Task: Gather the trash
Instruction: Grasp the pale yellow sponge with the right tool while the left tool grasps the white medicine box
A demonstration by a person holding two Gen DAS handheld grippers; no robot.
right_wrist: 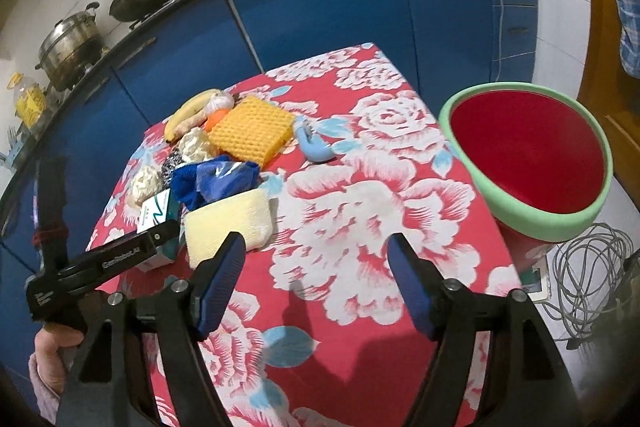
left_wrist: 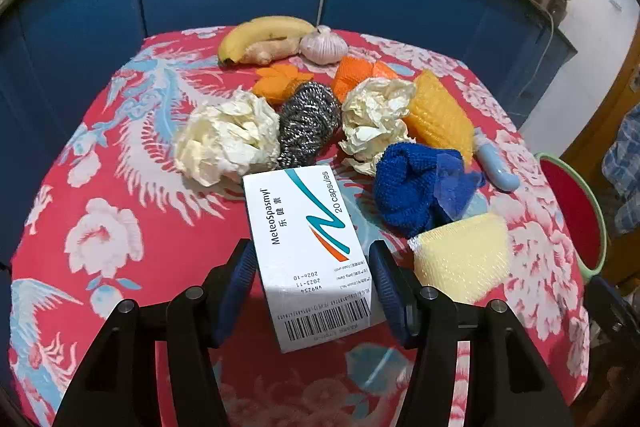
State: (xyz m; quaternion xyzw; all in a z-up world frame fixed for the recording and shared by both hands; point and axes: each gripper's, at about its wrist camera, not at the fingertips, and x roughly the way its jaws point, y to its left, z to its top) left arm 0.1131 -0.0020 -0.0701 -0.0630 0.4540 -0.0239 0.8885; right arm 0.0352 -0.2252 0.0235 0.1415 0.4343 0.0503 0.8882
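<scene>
Left claw [left_wrist: 313, 269] closed partway around a white medicine box [left_wrist: 308, 251] near the bench's [left_wrist: 132, 227] middle, pads just off its sides; right claw [right_wrist: 316, 263] spread wide, empty, above bare floral cloth.

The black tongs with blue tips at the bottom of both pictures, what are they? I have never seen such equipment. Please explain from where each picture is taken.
They are two hand-held grippers. A person holds one in each hand, and a camera on each looks along its fingers. One picture comes from the left gripper, with a white medicine box between its jaws; whether they already press it I cannot tell. The other comes from the right gripper, open and empty above the flowered tablecloth, near a red bin. On the cloth lie crumpled paper, a steel scourer, a blue cloth and a banana.
</scene>
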